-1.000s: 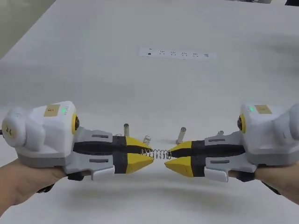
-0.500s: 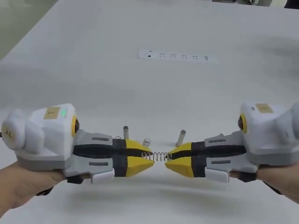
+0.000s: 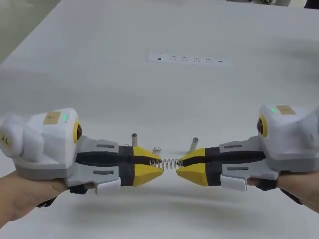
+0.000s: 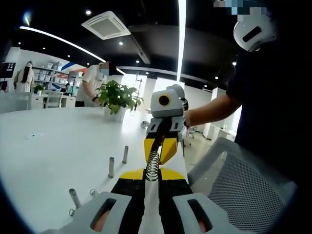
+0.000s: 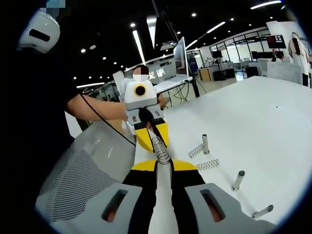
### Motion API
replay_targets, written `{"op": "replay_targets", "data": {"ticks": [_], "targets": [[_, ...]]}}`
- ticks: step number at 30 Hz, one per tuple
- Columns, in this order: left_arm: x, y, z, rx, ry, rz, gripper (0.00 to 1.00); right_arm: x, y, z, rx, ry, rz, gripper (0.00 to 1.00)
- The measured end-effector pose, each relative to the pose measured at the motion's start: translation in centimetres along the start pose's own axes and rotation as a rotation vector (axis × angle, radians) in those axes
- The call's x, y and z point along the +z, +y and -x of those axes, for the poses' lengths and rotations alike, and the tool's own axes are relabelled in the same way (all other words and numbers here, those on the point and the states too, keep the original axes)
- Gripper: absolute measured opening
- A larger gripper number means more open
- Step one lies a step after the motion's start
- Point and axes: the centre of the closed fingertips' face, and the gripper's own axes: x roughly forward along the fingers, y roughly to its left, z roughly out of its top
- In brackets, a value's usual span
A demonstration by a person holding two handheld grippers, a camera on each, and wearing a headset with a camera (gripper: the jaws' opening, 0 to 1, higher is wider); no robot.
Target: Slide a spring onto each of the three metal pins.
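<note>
Holding spring (image 3: 171, 163) by opposite ends: left tool (image 3: 161, 167), right tool (image 3: 179, 167), both clamped.

The head view is bright and evenly lit from above. The white table (image 3: 99, 89) is close to washed out, and a pale, soft-edged shadow lies on it just nearer the viewer than the spring (image 3: 170, 163). The power strip (image 3: 189, 58), well beyond the spring, is soft, its sockets smeared.

In both gripper views fisheye bending curves the table edge and the ceiling (image 4: 58, 19) away from the spring (strongest toward the rim). Above the spring the ceiling is dark, cut by glaring strip lights (image 4: 181, 34) and small spots (image 4: 88, 12). The table gleams white on one side of the spring, while the person's dark torso (image 4: 263, 97) on the other side is underexposed. The spring itself is fairly sharp; the foreground below it is slightly soft.
</note>
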Motion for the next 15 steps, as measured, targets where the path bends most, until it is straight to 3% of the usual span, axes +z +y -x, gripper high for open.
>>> {"op": "replay_targets", "data": {"ticks": [11,15], "targets": [[0.1,-0.3,-0.1,-0.012,-0.004,-0.002,0.01,1.2,0.1,0.1,0.03,-0.063,-0.029,0.11],[0.3,-0.3,0.0,-0.011,-0.009,0.002,0.01,1.1,0.1,0.0,0.031,-0.061,-0.022,0.12]]}}
